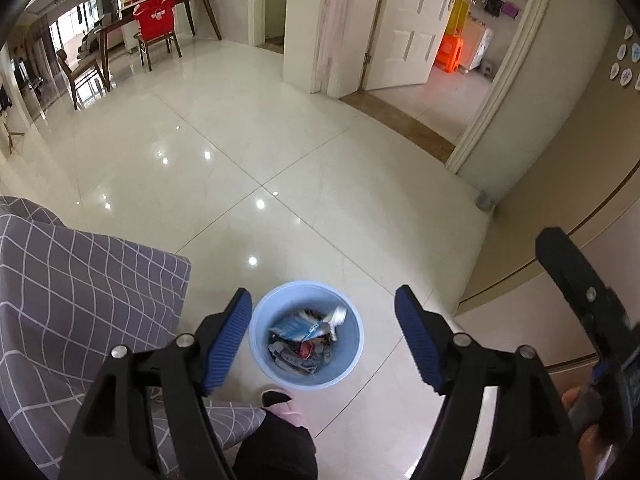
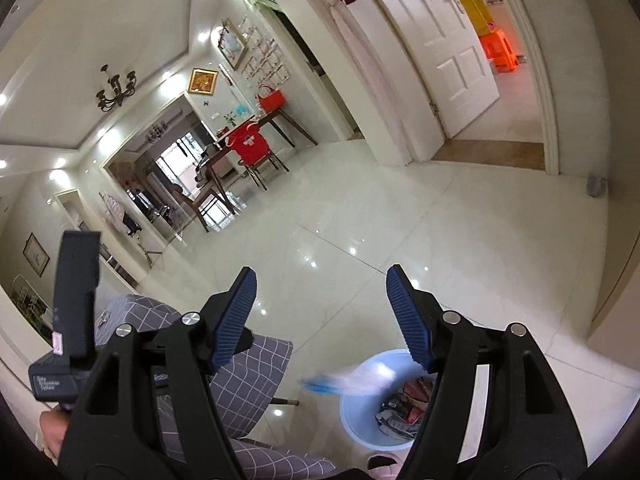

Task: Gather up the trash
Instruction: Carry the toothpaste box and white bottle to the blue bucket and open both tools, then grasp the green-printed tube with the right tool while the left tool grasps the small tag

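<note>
A light blue bin (image 1: pixel 354 344) stands on the glossy tiled floor, directly below my left gripper (image 1: pixel 323 292). Crumpled wrappers and paper (image 1: pixel 304 340) lie inside the bin. The left gripper's blue pads stand wide apart with nothing between them. In the right wrist view the same bin (image 2: pixel 356 412) is low and right of centre, and a blurred blue-and-white wrapper (image 2: pixel 340 384) is in the air at its rim. My right gripper (image 2: pixel 322 271) is open and empty, higher up and beside the bin.
A grey checked armchair (image 1: pixel 80 300) stands close on the left of the bin. A person's pink slipper (image 1: pixel 280 398) and dark trouser leg are just in front of it. A beige wall (image 1: pixel 560 200) runs on the right. A dining table with chairs (image 1: pixel 152 36) is far back.
</note>
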`<control>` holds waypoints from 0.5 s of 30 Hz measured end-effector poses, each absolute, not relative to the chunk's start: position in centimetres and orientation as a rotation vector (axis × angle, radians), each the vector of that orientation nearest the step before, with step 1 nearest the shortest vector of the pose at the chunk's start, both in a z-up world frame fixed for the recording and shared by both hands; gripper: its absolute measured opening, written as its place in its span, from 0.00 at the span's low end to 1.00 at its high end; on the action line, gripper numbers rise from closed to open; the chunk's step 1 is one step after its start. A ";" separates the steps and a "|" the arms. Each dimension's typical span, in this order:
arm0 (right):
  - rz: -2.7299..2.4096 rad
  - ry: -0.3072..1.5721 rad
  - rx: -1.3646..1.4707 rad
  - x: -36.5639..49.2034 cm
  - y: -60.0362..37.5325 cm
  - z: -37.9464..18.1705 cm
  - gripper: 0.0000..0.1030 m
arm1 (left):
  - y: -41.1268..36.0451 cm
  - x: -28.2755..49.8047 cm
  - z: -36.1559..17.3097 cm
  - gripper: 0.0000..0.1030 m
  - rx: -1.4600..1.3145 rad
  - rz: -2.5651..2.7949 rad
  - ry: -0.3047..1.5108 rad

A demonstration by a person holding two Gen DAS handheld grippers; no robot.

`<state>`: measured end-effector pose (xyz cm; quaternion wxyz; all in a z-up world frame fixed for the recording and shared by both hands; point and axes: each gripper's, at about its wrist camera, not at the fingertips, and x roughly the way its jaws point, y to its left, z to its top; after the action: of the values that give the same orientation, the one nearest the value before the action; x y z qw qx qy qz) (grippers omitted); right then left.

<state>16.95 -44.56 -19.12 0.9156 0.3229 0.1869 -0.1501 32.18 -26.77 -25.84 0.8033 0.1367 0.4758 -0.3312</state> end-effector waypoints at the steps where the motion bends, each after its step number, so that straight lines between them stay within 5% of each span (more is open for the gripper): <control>1: -0.307 0.396 0.672 17.1 -44.6 -19.4 0.65 | -26.7 32.1 -25.9 0.70 0.297 -0.700 1.019; 15: -0.245 0.442 0.637 18.3 -42.1 -18.1 0.65 | -22.1 31.1 -22.0 0.70 0.285 -0.617 0.922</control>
<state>18.30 -42.08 -18.14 0.9185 0.3097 0.2150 -0.1190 31.14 -22.07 -22.02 0.8404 0.1349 0.4362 -0.2921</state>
